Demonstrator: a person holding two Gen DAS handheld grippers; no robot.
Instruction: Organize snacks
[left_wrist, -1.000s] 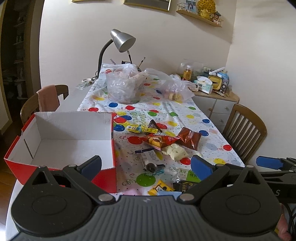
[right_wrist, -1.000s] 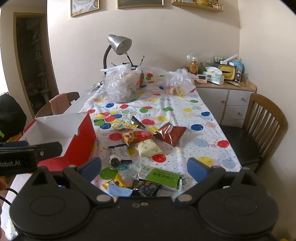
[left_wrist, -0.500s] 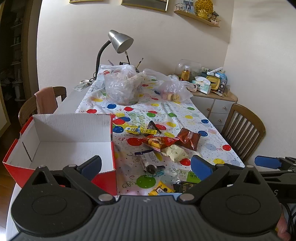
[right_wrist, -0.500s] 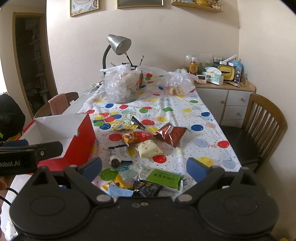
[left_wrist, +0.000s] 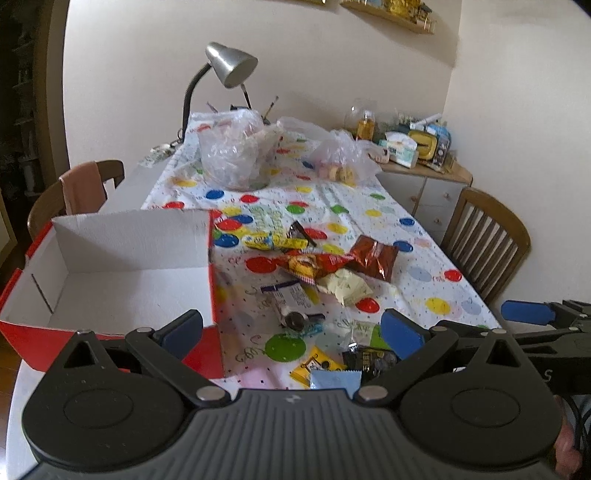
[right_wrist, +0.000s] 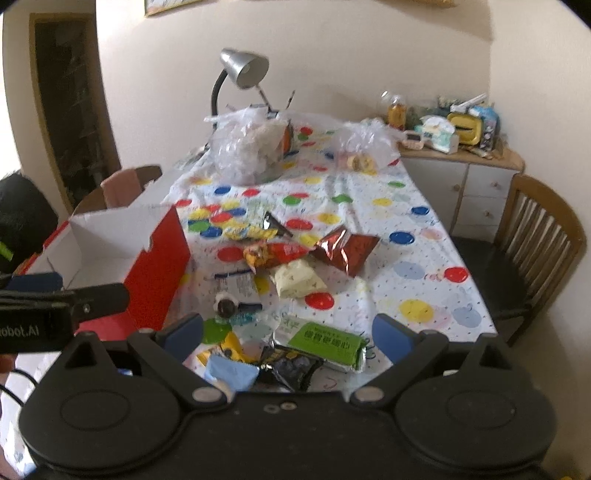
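Both grippers (left_wrist: 291, 330) (right_wrist: 288, 334) agape near bare-floored red box (left_wrist: 110, 254), snacks (left_wrist: 317, 266) outside.

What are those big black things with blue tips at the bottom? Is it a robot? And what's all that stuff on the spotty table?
It's not a robot. A person holds two grabbing tools, one in each hand, and each has a camera looking along its two blue-tipped fingers. One picture comes from the left gripper, the other from the right gripper. Both are open and hold nothing. On the polka-dot tablecloth lie snacks: a brown chip bag, an orange packet, a pale yellow packet and a green packet. Beside them stands an empty red box.
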